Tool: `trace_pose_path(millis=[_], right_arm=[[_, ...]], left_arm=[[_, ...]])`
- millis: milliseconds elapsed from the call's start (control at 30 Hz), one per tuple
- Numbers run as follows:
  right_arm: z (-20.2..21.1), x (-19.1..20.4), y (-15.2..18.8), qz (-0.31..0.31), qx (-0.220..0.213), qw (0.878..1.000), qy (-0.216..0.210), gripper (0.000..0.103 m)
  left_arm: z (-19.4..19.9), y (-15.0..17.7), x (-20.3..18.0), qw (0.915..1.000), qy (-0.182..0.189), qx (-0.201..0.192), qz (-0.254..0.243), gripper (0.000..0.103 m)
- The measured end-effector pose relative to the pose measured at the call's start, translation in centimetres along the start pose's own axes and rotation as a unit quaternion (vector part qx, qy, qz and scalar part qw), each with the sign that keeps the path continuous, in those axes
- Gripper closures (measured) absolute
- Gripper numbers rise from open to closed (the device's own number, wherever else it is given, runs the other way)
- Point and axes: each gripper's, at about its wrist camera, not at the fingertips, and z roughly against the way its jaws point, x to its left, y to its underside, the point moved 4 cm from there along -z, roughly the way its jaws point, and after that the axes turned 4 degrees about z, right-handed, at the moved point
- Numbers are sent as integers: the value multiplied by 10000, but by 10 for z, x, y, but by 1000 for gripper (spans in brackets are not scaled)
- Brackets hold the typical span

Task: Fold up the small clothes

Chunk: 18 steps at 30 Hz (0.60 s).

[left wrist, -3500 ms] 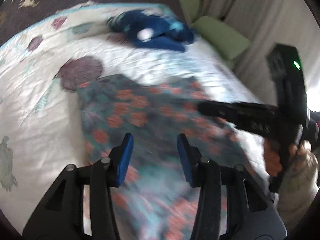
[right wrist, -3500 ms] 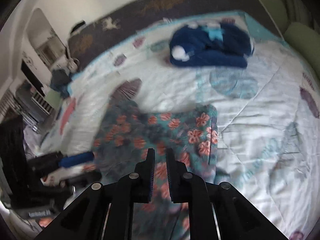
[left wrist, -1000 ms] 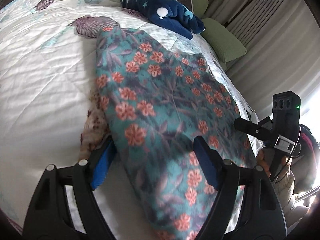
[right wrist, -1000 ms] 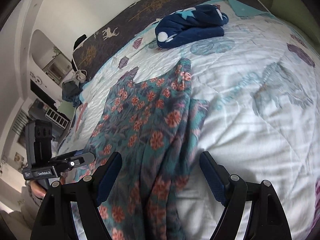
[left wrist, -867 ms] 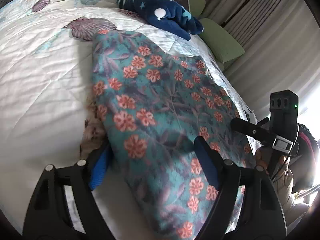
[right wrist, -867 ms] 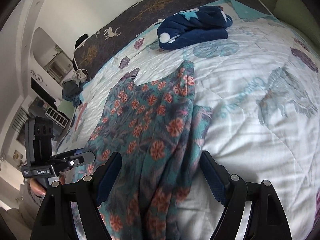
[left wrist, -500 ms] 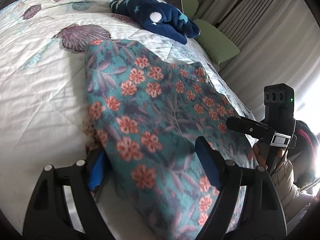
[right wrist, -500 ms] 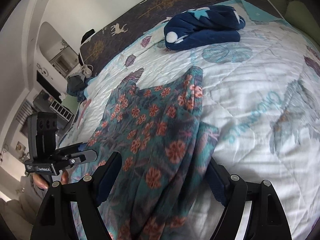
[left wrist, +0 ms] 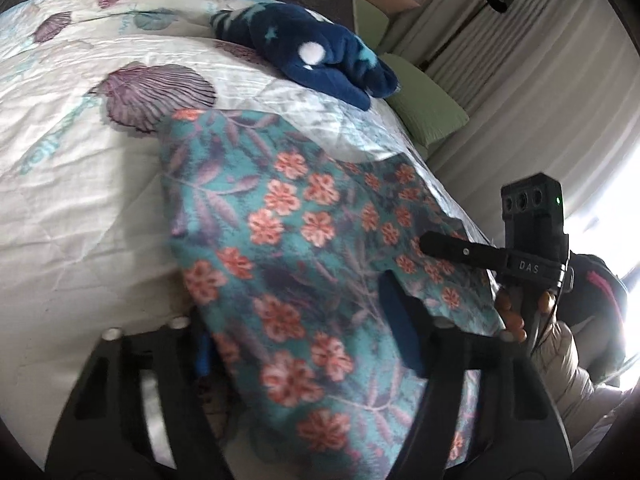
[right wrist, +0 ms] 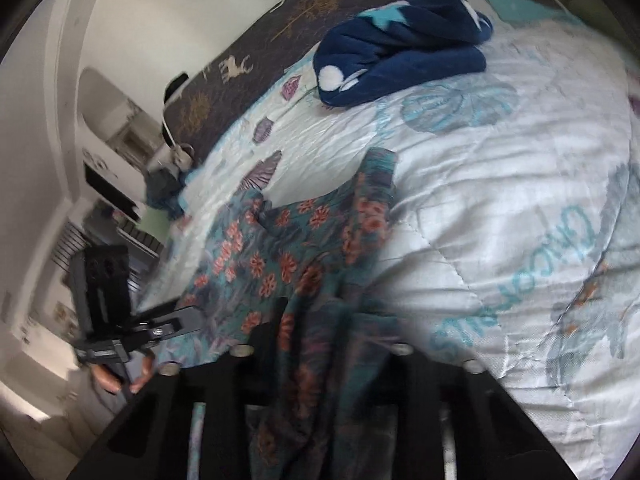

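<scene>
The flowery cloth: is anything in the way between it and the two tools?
Nothing visible. The flowery cloth already sits between the fingers of the left tool, and the right tool has just been closing on its bunched near edge. The blue garment lies apart, farther up the bed.

The floral garment [left wrist: 304, 272] draped over my left hand-held gripper [left wrist: 308, 344], hiding its left pad; in the right wrist view the cloth bunched over my right hand-held gripper [right wrist: 316, 344], both pads buried; that view was blurred throughout.
</scene>
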Motion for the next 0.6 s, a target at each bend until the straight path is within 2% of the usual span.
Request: trace_pose_path(millis=[33,133,233,400,600], right_arm=[[0,0,0,-25,-14,10000,-31,83],[0,6,1,160,-38,9998,122,84],[0,10,0,266,-80,9993,248,85],[11,32,-3,584,-316,9961,573,87],[51,67,-8,883,-705,9912,695,88]], left_arm=[[1,1,1,9999,-126,-25,8,58],[4,-1,5,9992,-391,-99,46,79],[10,-1,2,9984,-516,-227,-35,88],[27,-2,-27,9916,-985,-504,-674,92],[71,-16,-64,9879,-888,-873,-922,93]])
